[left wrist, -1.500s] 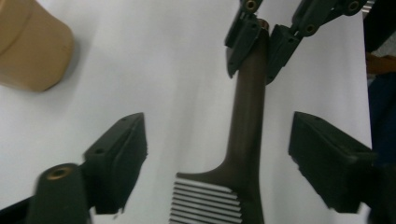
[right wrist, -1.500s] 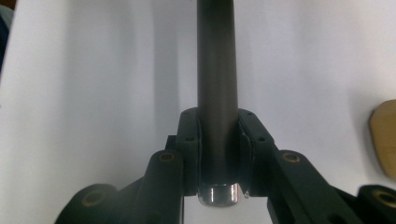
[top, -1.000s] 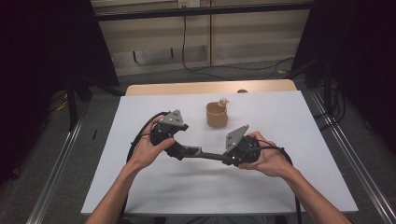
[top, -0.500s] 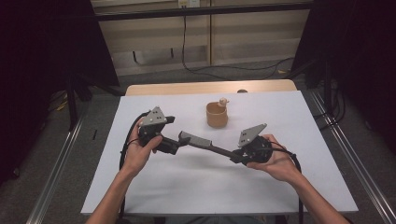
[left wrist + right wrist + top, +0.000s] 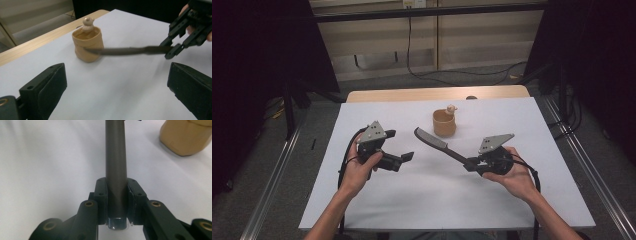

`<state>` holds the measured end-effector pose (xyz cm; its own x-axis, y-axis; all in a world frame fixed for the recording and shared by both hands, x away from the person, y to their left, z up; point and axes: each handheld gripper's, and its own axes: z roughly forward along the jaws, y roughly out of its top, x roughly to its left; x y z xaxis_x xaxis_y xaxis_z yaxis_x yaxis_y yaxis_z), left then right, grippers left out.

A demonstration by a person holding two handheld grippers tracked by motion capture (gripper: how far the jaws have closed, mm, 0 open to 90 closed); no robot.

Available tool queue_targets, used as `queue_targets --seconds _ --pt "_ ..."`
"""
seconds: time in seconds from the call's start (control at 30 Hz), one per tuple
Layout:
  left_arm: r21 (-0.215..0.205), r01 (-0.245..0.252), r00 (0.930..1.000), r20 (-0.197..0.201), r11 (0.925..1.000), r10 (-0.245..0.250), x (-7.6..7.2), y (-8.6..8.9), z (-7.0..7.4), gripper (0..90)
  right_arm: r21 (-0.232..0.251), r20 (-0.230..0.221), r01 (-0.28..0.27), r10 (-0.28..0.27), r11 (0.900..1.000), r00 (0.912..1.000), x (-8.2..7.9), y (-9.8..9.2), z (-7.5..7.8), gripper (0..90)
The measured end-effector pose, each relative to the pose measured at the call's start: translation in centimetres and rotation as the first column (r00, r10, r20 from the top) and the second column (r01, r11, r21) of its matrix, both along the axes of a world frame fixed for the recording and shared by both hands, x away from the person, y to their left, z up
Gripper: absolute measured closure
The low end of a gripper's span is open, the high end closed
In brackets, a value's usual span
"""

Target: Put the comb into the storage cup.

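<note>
On the white table [image 5: 432, 200] stands one tan cup [image 5: 444, 123] with one small figure [image 5: 451, 107] poking from its rim, near the far edge. One dark spatula-like tool [image 5: 439, 144] is clamped by its handle between the jaws of the right gripper [image 5: 473, 163], its blade end raised just beside the cup. One left gripper [image 5: 399, 150] hangs with jaws spread wide, nothing between them, well apart from the tool. Bare tabletop lies open on all near sides.

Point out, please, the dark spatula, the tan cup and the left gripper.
dark spatula [image 5: 443, 148], high view, on the middle of its handle.
tan cup [image 5: 88, 45], left gripper view, on its front wall.
left gripper [image 5: 401, 145], high view, midway between its fingers.
</note>
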<state>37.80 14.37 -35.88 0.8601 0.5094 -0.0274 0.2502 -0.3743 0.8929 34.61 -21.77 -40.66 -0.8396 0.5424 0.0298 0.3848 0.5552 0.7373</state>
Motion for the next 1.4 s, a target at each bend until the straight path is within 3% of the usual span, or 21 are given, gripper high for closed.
queue_targets --seconds 0.1,0.27,0.43,0.6,0.93,1.03,1.1,1.27,1.4 --pt "-0.022 -0.004 1.0 -0.009 0.9997 0.003 -0.4 0.2 -0.6 2.7 0.028 0.005 0.014 -0.014 1.0 0.9999 -0.1 -0.1 -0.1 72.3" --pt "-0.014 -0.023 0.9997 -0.01 0.9996 0.023 -0.6 0.4 -1.3 2.6 0.065 0.016 0.035 -0.036 0.997 0.9992 -0.2 -0.3 -0.6 72.4" --pt "-0.021 -0.005 0.9996 -0.027 0.9998 0.005 -1.1 0.4 -2.0 2.8 0.111 0.032 0.045 -0.049 0.993 0.9983 -0.4 -0.5 -0.8 72.3" --pt "-0.008 0.003 0.9999 -0.014 1.0 -0.003 -1.8 0.2 -2.5 3.3 0.148 0.048 0.045 -0.052 0.988 0.9975 -0.8 -0.5 -0.8 72.3" --pt "-0.052 0.043 0.9989 -0.018 0.9977 -0.044 -3.4 0.0 -3.3 3.5 0.27 0.041 0.055 -0.068 0.961 0.9968 -1.3 -0.6 -2.1 72.3" --pt "-0.019 0.049 0.9988 0.001 0.9986 -0.049 -3.7 -0.2 -3.5 3.1 0.301 0.046 0.054 -0.071 0.952 0.9964 -1.6 -0.7 -2.3 72.3" --pt "-0.023 0.058 0.9982 -0.009 0.998 -0.059 -3.7 -0.3 -3.7 2.8 0.306 0.056 0.051 -0.072 0.951 0.9959 -1.7 -0.7 -2.5 72.3" --pt "-0.025 0.064 0.9979 -0.01 0.9977 -0.064 -3.8 -0.4 -4.0 2.7 0.364 0.062 0.046 -0.073 0.93 0.9954 -1.7 -0.8 -2.6 72.3" --pt "-0.021 0.065 0.9978 -0.005 0.9976 -0.066 -3.9 -0.5 -4.1 2.8 0.386 0.076 0.038 -0.073 0.922 0.9944 -2.0 -0.7 -2.8 72.3"
